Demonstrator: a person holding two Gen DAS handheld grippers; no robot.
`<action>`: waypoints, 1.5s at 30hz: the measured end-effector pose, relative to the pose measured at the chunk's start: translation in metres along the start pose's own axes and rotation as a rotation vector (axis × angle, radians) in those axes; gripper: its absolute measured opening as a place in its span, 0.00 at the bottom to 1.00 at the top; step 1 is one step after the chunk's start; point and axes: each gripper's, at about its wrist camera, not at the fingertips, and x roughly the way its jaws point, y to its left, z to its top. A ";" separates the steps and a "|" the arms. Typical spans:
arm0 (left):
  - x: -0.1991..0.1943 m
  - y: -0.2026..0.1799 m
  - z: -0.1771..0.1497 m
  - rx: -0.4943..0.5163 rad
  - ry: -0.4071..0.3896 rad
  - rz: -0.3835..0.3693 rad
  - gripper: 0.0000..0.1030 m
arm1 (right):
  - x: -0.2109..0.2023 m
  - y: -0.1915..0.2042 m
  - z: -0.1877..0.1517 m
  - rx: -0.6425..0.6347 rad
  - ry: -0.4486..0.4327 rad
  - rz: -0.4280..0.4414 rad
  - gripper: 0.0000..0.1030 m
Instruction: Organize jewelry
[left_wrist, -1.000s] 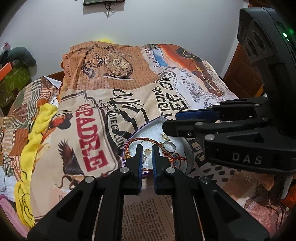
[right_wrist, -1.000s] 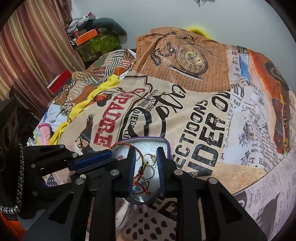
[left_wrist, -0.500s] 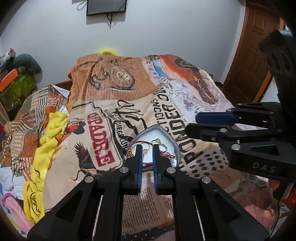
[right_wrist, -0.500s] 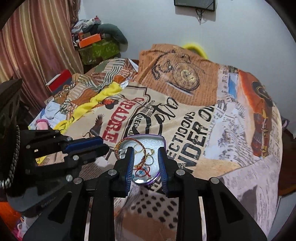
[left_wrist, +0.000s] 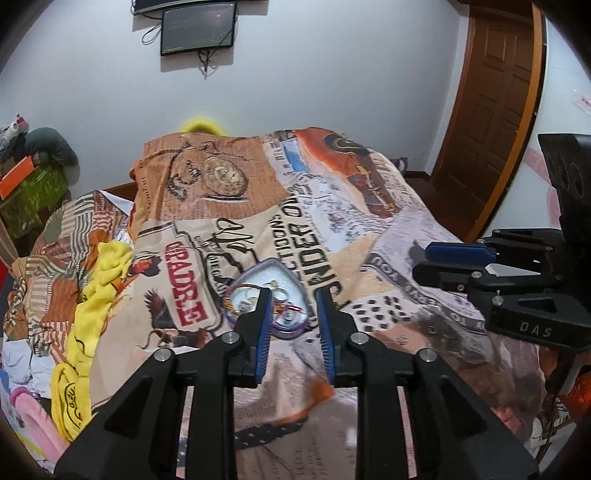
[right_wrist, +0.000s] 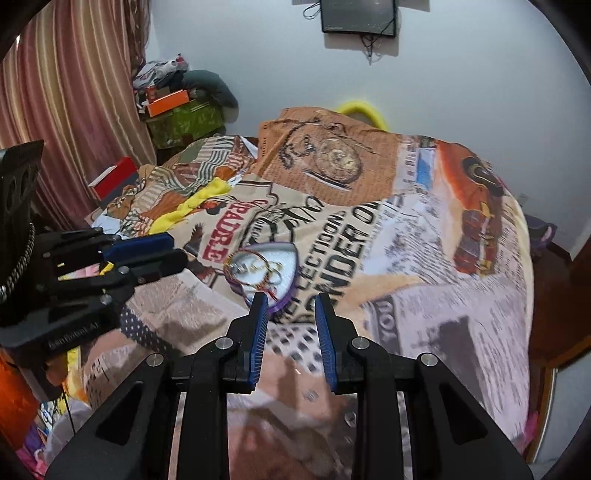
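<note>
A heart-shaped purple tray (left_wrist: 291, 266) with a white lining lies on the printed bedspread; it also shows in the right wrist view (right_wrist: 287, 254). Rings and a red thread bracelet (right_wrist: 255, 266) lie tangled in it. My left gripper (left_wrist: 291, 295) is open and empty, held above the bed just short of the tray. My right gripper (right_wrist: 289, 301) is open and empty, also raised just short of the tray. Each gripper shows in the other's view, the right (left_wrist: 458, 258) and the left (right_wrist: 144, 251).
The bed is covered by a newspaper-print blanket (left_wrist: 332, 206). A yellow cloth (left_wrist: 103, 273) and mixed clothes lie along its left side. A green box (right_wrist: 184, 118) with an orange box stands by the curtain. A wooden door (left_wrist: 495, 110) is at the right. A screen (left_wrist: 199, 26) hangs on the wall.
Both grippers have pulled back and up from the tray and their jaws have opened. The tray now looks smaller and farther away.
</note>
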 end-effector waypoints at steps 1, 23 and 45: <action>-0.001 -0.005 -0.001 0.006 0.000 -0.006 0.28 | -0.005 -0.002 -0.003 0.005 -0.003 -0.006 0.23; 0.063 -0.077 -0.060 0.090 0.228 -0.160 0.29 | 0.012 -0.052 -0.093 0.113 0.175 0.016 0.23; 0.089 -0.090 -0.056 0.103 0.261 -0.214 0.26 | 0.031 -0.048 -0.093 0.034 0.115 0.035 0.09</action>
